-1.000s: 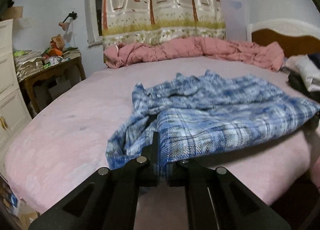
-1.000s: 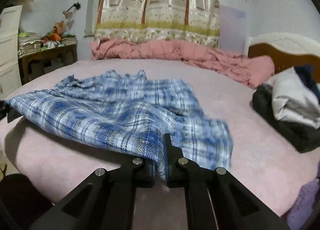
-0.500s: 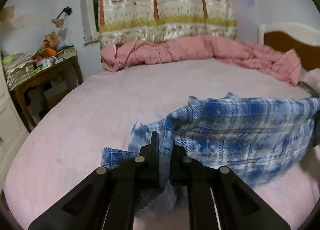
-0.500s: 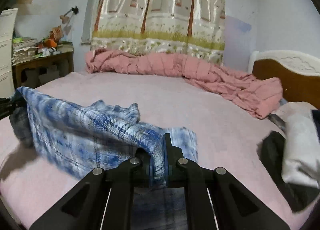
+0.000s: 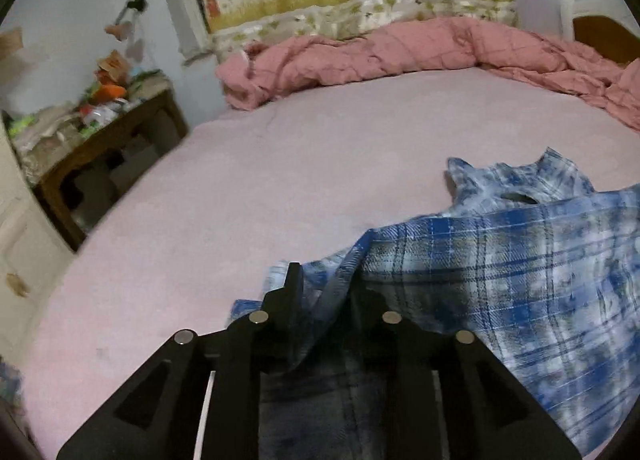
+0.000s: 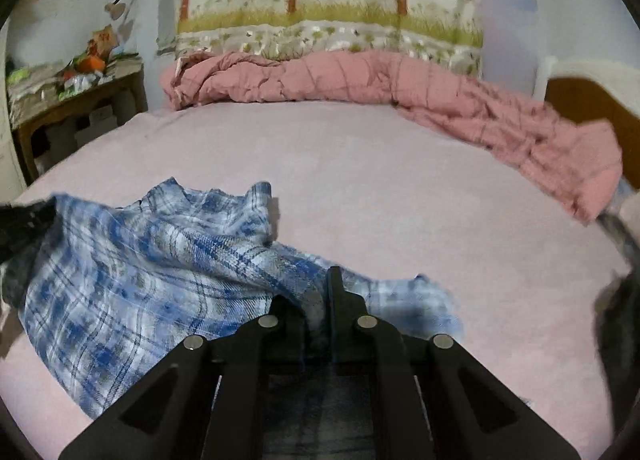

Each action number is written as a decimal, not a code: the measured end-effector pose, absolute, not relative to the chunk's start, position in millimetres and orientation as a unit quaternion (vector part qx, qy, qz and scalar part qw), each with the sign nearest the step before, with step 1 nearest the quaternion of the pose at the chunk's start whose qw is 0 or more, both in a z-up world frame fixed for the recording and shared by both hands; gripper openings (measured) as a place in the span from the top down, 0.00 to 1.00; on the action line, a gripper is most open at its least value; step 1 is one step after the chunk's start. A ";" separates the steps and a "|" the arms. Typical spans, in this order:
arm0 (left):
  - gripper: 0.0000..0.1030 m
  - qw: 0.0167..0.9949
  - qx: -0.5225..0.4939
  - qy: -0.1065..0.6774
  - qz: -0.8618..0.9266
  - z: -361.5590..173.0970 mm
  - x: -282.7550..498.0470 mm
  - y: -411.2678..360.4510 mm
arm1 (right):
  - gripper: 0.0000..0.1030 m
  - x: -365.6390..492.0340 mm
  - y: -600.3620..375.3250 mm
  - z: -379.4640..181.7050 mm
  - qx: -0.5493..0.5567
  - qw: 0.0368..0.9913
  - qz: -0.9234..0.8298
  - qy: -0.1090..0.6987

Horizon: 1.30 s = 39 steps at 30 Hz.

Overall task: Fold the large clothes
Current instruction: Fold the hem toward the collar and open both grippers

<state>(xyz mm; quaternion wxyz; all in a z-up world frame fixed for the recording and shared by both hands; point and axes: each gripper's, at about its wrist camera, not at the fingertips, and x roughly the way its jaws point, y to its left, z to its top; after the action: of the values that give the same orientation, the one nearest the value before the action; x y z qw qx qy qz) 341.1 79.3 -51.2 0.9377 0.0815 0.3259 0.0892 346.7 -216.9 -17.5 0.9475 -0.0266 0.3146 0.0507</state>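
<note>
**Pink bed, plaid shirt mid-fold**

Pink bed (image 6: 400,188) with the blue plaid shirt (image 6: 140,260) on its near half, hem edge carried over toward the collar. Left gripper (image 5: 324,292) and right gripper (image 6: 316,296) have just been opening – cloth between jaws, grip slackening. First fold about laid; sleeves, further folds left.

Dim indoor light, motion blur on the shirt (image 5: 500,272) and frame edges, fisheye bending, dark corners, glossy curtain (image 6: 328,0) sheen
</note>
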 end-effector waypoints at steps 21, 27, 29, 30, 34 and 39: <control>0.00 0.987 0.009 0.150 0.064 -25.7 250.0 105.4 | 0.00 237.9 -255.7 -4.9 0.035 0.987 0.069 0.139; 0.00 0.985 0.021 0.157 0.068 -29.2 252.5 101.7 | 0.00 257.6 -194.8 -22.3 -0.189 0.954 0.038 0.232; 0.00 0.985 0.023 0.158 0.069 -30.0 253.3 100.9 | 0.00 268.7 -190.0 -25.6 -0.229 0.942 0.019 0.246; 0.00 0.985 0.023 0.158 0.069 -30.0 254.1 99.9 | 0.00 275.7 -190.0 -26.5 -0.249 0.936 0.000 0.250; 0.00 0.984 0.019 0.160 0.073 -31.5 255.8 99.8 | 0.00 296.7 -210.8 -17.5 -0.246 0.934 -0.042 0.254; 0.00 0.981 -0.008 0.175 0.080 -34.9 260.0 110.9 | 0.00 330.0 -251.2 -8.0 -0.214 0.933 -0.163 0.240</control>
<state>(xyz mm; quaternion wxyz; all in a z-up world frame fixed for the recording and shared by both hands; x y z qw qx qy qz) 260.0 110.9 -34.9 0.9813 -0.0078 0.1751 0.0798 330.0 -251.2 -8.0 0.9329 -0.2138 0.2396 -0.1628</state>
